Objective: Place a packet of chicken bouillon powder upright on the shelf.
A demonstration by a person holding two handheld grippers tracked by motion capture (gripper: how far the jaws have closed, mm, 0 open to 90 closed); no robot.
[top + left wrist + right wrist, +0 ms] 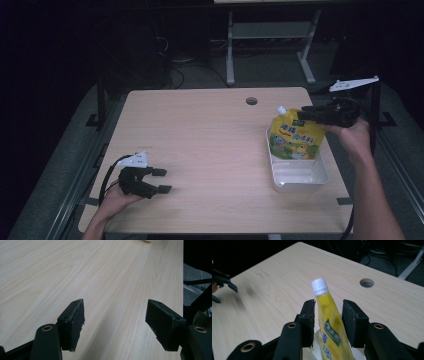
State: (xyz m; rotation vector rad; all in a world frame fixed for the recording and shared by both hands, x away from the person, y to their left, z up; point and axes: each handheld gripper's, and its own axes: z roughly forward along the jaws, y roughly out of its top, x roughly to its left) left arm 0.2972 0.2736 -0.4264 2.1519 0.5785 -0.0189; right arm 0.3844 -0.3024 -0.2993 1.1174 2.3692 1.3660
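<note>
yellow spouted pouch [330, 322]: upright in white tray [298, 175] at table's right edge | right gripper [328, 315]: jaws straddle pouch top, small gaps, no clamp | left gripper [115, 322]: jaws wide apart over bare table [200, 140]

i'm wearing no sleeves; my left gripper [159, 180] and right gripper [306, 114] are showing black jaws with brass-ringed holes, grey three-cornered plates, and black cables trailing.

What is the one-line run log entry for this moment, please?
yellow spouted drink pouch: standing in white plastic tray | right gripper: open around pouch top | left gripper: open, idle
</note>
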